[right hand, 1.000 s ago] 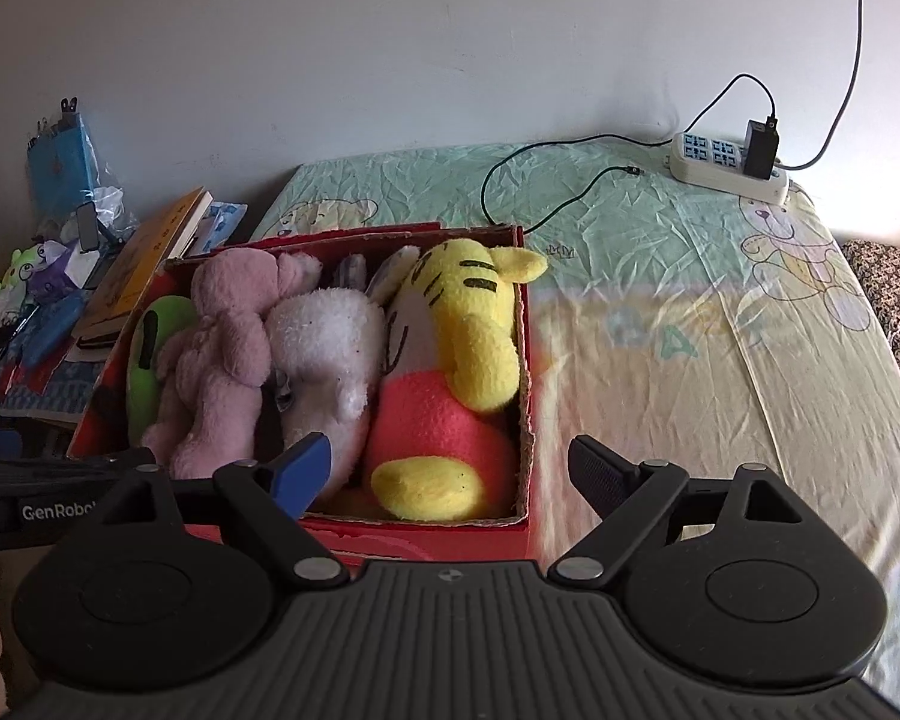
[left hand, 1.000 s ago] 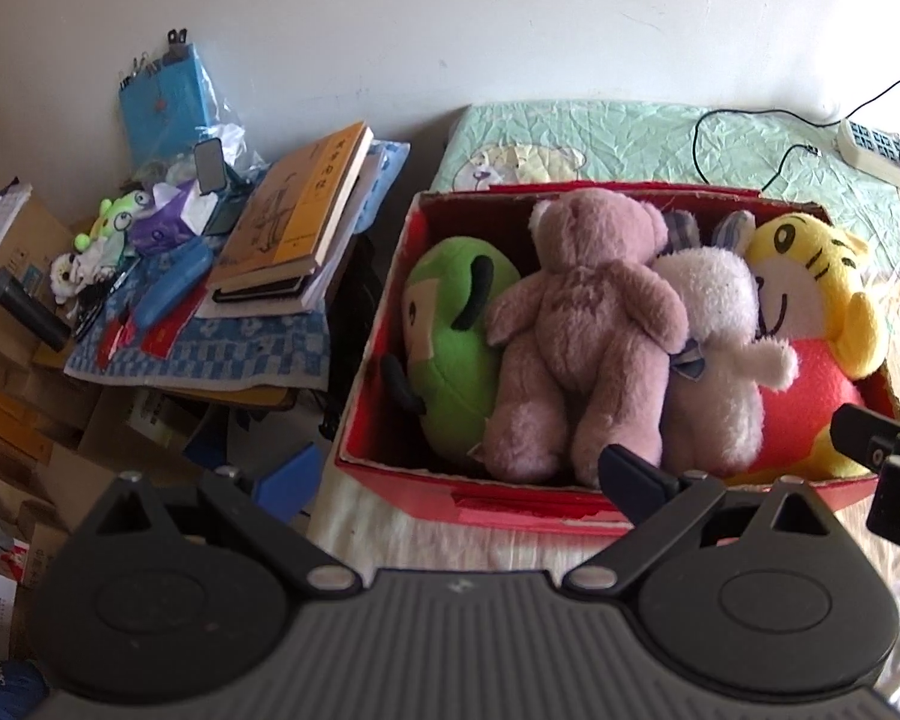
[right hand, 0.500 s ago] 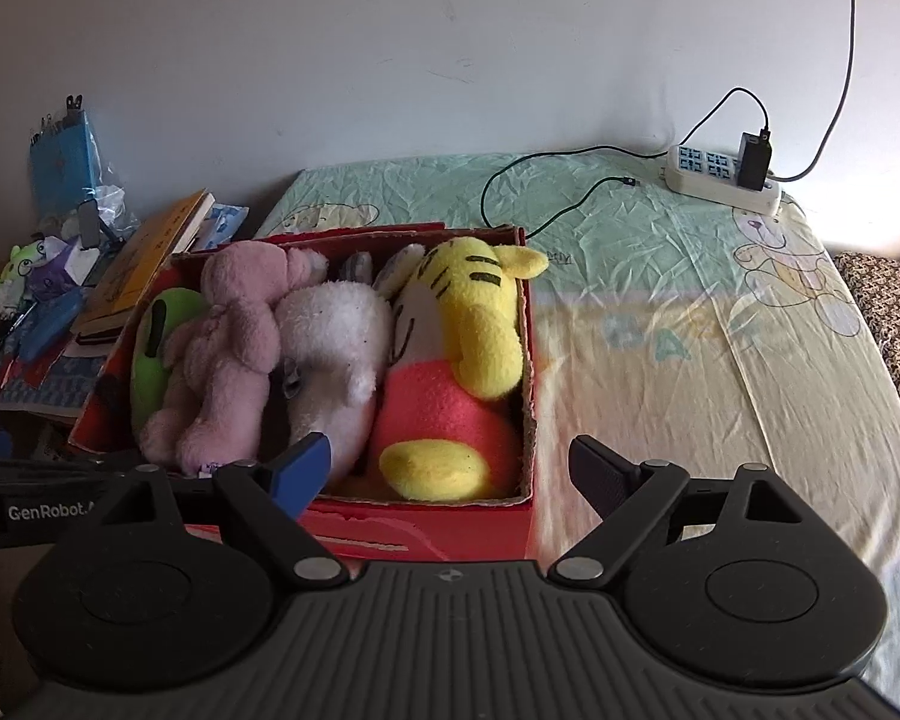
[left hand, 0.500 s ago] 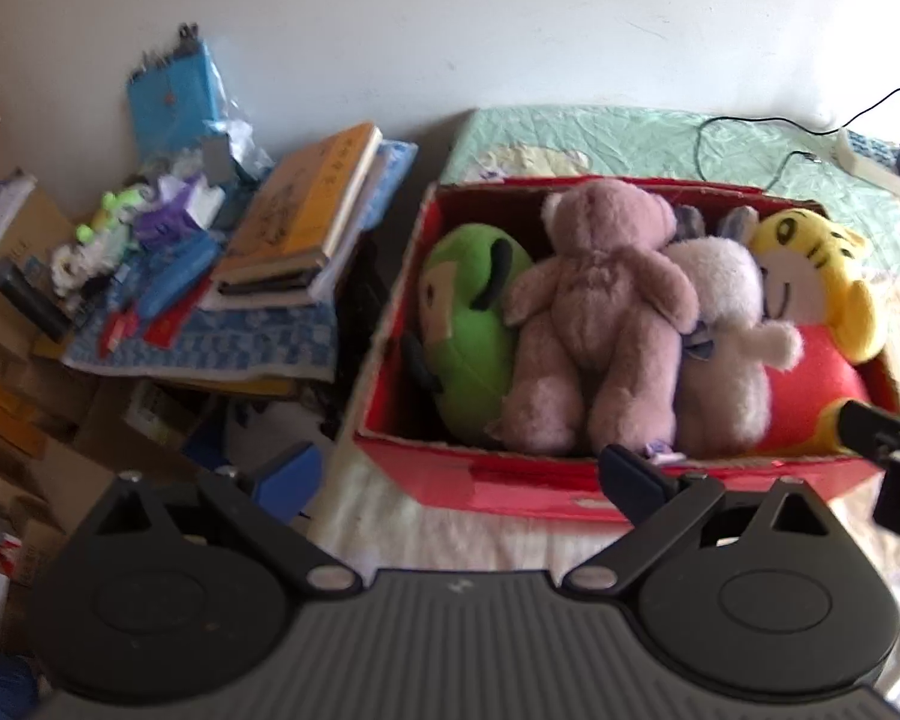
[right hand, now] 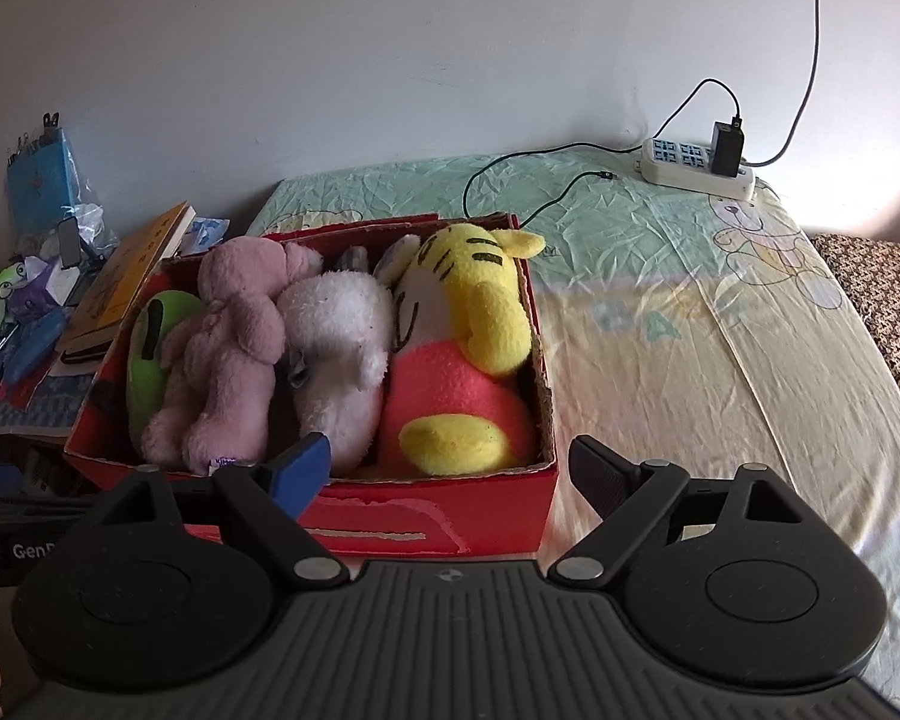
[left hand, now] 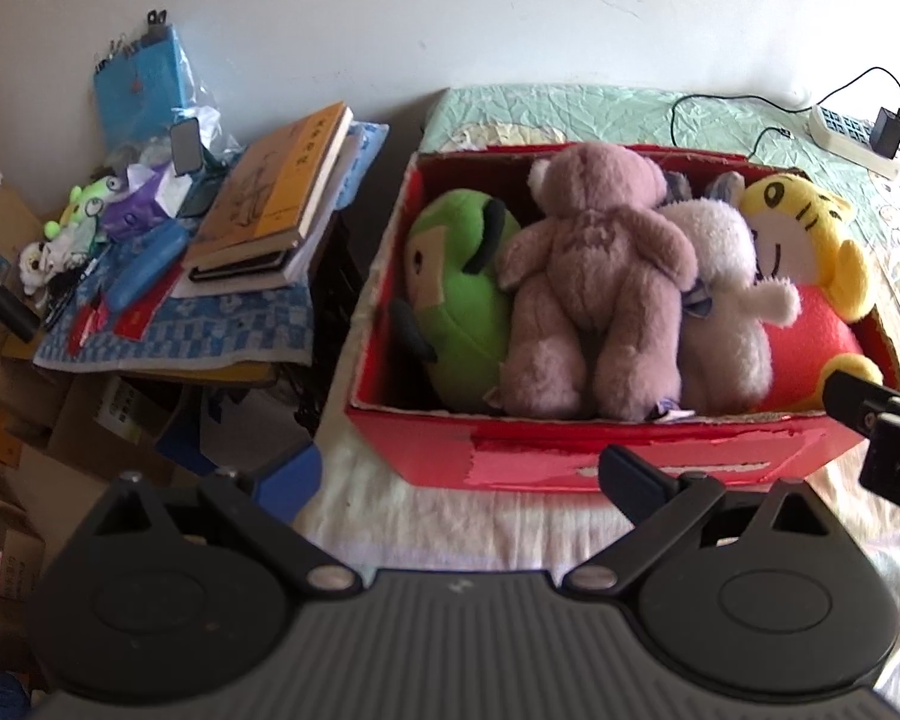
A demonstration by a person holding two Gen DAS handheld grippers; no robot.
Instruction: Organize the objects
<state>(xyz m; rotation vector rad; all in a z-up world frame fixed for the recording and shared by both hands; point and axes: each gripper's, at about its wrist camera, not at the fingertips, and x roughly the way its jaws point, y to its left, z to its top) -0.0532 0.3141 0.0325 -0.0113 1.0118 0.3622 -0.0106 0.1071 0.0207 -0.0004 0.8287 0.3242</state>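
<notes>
Grippers (left hand: 459, 474) (right hand: 450, 468) level before red box (left hand: 630, 462), jaws apart, empty.

A bed (right hand: 720, 360) with a wrinkled cartoon-print sheet carries a red cardboard box (right hand: 438, 516) near its left edge. At the far end by the wall, well apart from the box, a white power strip (right hand: 690, 171) lies with a black cable (right hand: 510, 180) trailing across the sheet.

The left wrist view looks down over its own fingers at the red box (left hand: 570, 462) from its near left corner. The right wrist view faces the same box (right hand: 438, 516) from the near right, just as close; both share the bed (right hand: 720, 360).
</notes>
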